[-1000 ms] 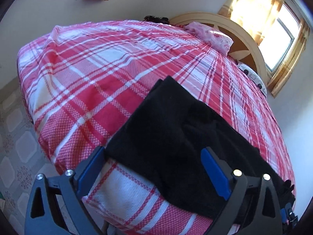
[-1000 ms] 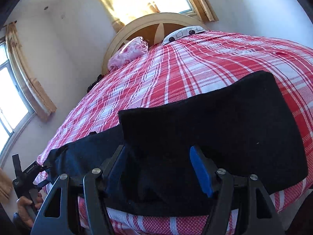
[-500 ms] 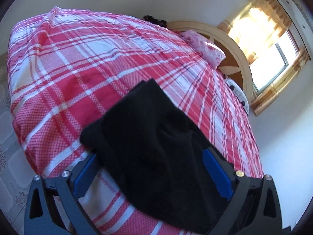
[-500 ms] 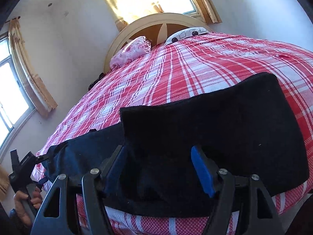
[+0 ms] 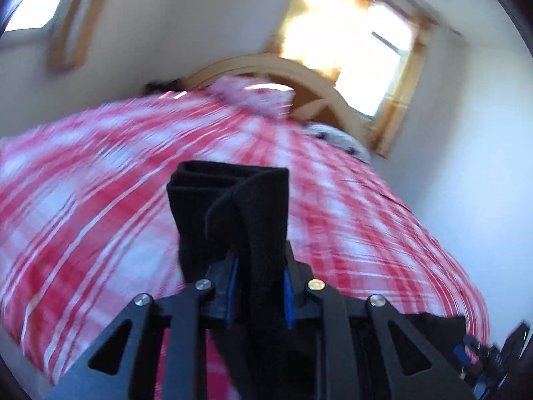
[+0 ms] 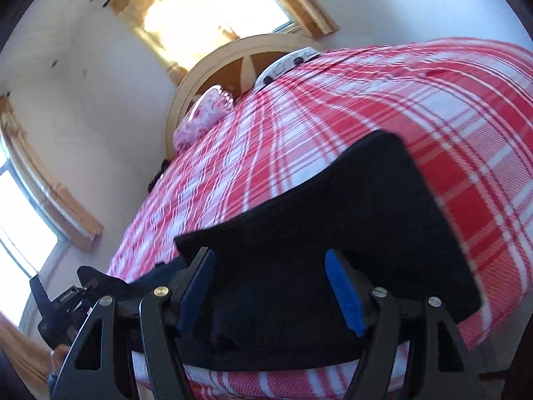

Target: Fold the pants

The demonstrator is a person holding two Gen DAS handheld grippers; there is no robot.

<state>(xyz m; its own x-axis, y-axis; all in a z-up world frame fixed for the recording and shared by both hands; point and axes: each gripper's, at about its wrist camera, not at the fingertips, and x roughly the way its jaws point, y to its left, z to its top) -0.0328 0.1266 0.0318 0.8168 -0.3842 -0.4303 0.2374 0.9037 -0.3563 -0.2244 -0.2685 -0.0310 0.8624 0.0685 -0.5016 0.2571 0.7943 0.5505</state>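
The black pants (image 6: 366,206) lie on the red and white plaid bedcover (image 6: 333,100) near its front edge. My right gripper (image 6: 268,256) stands open over them, with dark fabric lying between its blue pads (image 6: 343,293) and not pinched. In the left wrist view my left gripper (image 5: 260,260) is closing its jaws on a bunched end of the pants (image 5: 230,200). The pads press on the cloth, which stands up folded above the fingers. The picture there is blurred. The left gripper (image 6: 60,303) also shows at the far left of the right wrist view, in a person's hand.
A curved wooden headboard (image 5: 299,70) and a pink pillow (image 5: 253,96) are at the far end of the bed. A bright curtained window (image 6: 213,10) sits behind it, and another window (image 6: 20,233) is on the left wall. The bed's front edge runs just below the grippers.
My left gripper went from wide open around the pants' end to closed on it and rose, lifting the cloth. The right gripper rolled a little; its jaws kept their width.
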